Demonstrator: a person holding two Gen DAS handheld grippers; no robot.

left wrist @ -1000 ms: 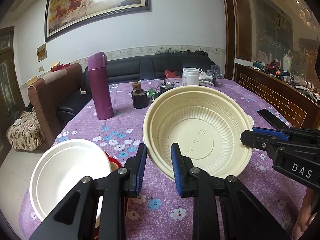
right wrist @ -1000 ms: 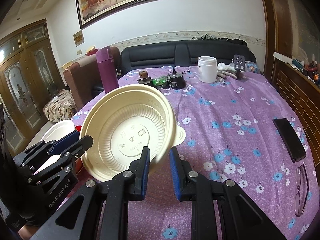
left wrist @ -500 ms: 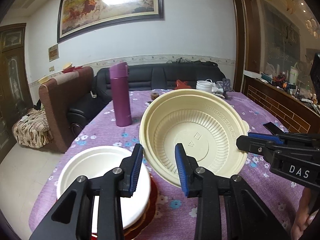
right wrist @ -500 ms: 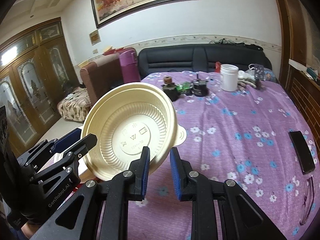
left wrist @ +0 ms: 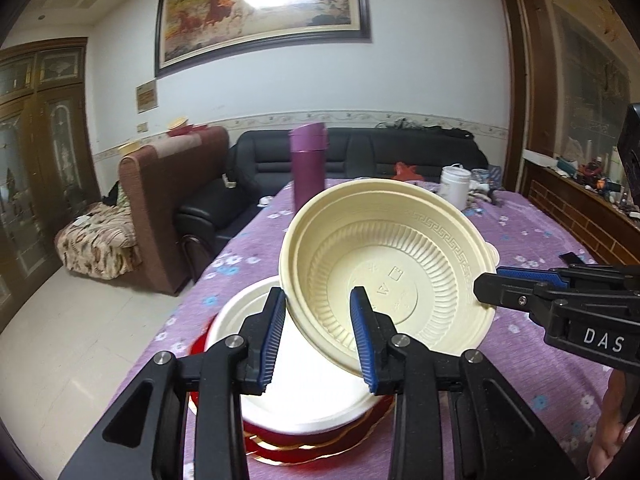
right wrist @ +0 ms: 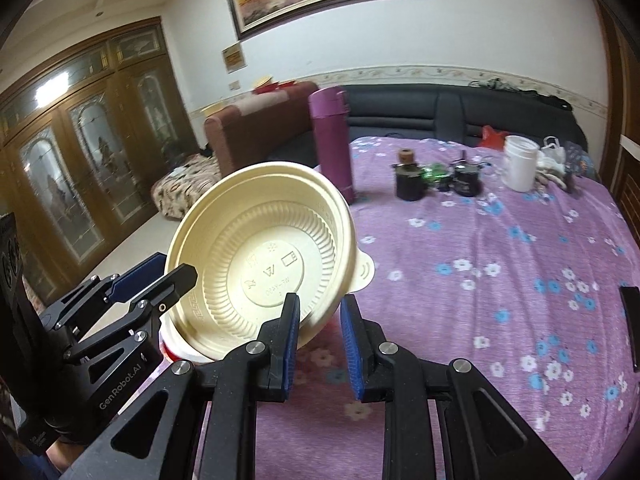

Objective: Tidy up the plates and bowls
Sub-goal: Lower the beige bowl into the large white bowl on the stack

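Cream ribbed plastic bowl [left wrist: 394, 276], thin-walled; we judge it light, springy at the rim, slick, not fragile. It is off the bench, tilted, held over the white round bowl [left wrist: 304, 364] that sits on red plates [left wrist: 280, 446] at the bench's near left corner.

Left gripper [left wrist: 318, 336]: jaws clamped on the cream bowl's near rim, one pad inside, one outside. Right gripper [right wrist: 318, 344]: jaws likewise pinched across the opposite rim. We'd keep to the rim; the wall would likely flex.

Room: the purple flowered bench [right wrist: 500, 280] lies bare to the right. Purple flask [right wrist: 332, 144], dark jars [right wrist: 410, 182] and white tub [right wrist: 520, 164] stand well apart near the far edge; black phone [right wrist: 630, 324] lies at the right edge.
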